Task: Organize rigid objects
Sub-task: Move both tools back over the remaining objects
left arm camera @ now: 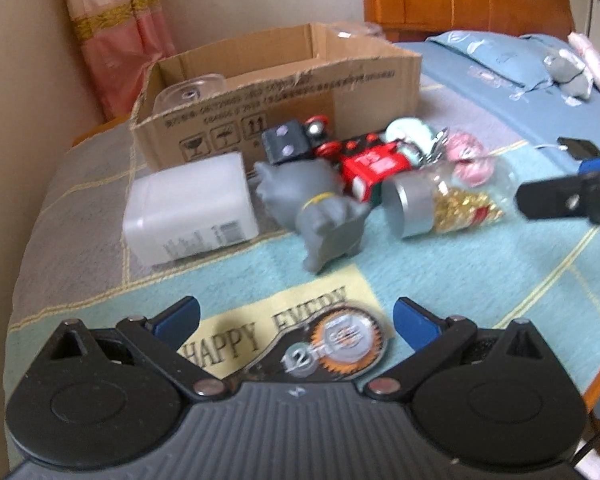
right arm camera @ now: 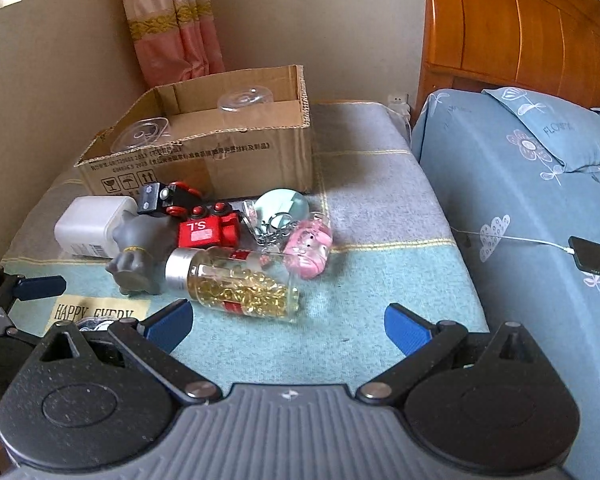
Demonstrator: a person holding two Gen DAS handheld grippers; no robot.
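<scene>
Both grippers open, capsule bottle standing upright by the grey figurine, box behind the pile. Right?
Not quite: the capsule bottle lies on its side, silver cap toward the grey figurine, as the right wrist view shows. Both grippers are open; the box is behind the pile.

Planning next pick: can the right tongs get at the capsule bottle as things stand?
Probably yes. The right tongs are open and the capsule bottle lies on its side just ahead of them with bare blanket between. The grey figurine sits close to its cap end; the far end looks free.
</scene>
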